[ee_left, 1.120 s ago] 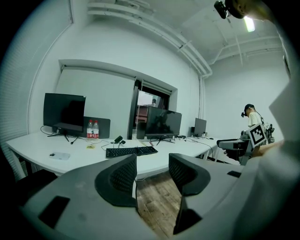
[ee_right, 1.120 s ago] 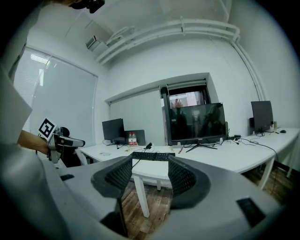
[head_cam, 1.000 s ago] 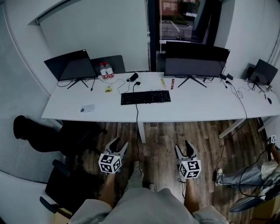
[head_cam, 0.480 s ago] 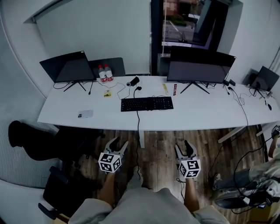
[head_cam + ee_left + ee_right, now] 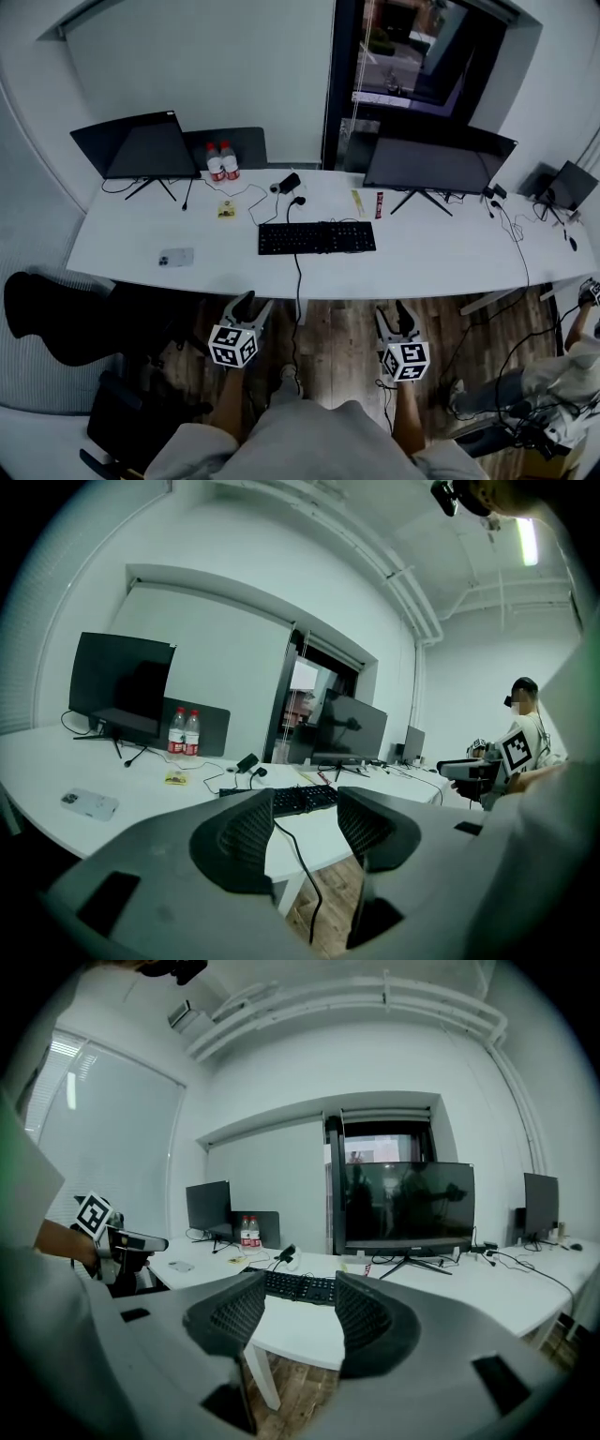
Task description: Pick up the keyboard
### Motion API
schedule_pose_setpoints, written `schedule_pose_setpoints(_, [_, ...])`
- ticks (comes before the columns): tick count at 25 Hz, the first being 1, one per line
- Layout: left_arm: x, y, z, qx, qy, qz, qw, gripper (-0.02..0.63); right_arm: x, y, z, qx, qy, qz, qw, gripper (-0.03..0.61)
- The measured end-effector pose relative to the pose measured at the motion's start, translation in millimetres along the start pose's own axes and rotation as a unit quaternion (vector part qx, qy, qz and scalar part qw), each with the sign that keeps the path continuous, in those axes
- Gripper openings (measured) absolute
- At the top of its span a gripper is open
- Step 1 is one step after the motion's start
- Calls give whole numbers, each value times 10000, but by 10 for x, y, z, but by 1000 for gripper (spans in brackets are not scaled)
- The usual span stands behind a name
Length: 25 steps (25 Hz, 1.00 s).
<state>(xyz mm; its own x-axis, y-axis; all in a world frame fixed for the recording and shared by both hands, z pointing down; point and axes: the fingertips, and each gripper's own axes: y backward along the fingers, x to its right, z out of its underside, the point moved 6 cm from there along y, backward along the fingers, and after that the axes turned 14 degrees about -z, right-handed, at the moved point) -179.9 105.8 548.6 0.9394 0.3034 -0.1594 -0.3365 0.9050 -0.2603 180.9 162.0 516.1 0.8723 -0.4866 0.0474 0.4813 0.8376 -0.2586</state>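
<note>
A black keyboard lies flat near the front edge of the long white desk, its cable hanging down over the edge. It also shows past the jaws as the keyboard in the left gripper view and the keyboard in the right gripper view. My left gripper and right gripper are held low over the wooden floor, short of the desk. Both stand open and empty, well apart from the keyboard.
On the desk stand two dark monitors, two water bottles, a phone, cables and small items. A black chair sits at the left. Another person with a gripper is at the right.
The view has moved toward the desk, so the desk and keyboard sit lower and nearer in frame. Both grippers keep their place and stay open.
</note>
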Motion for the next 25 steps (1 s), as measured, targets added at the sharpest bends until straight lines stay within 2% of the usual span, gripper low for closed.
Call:
schedule_pose_setpoints(15, [-552, -897, -260, -88, 75, 345, 9993, 212, 153, -849, -280, -90, 24, 358, 9993, 216])
schedule_pose_setpoints(25, [-724, -1194, -284, -173, 31, 512, 9985, 212, 139, -1119, -264, -143, -56, 499, 9986, 216])
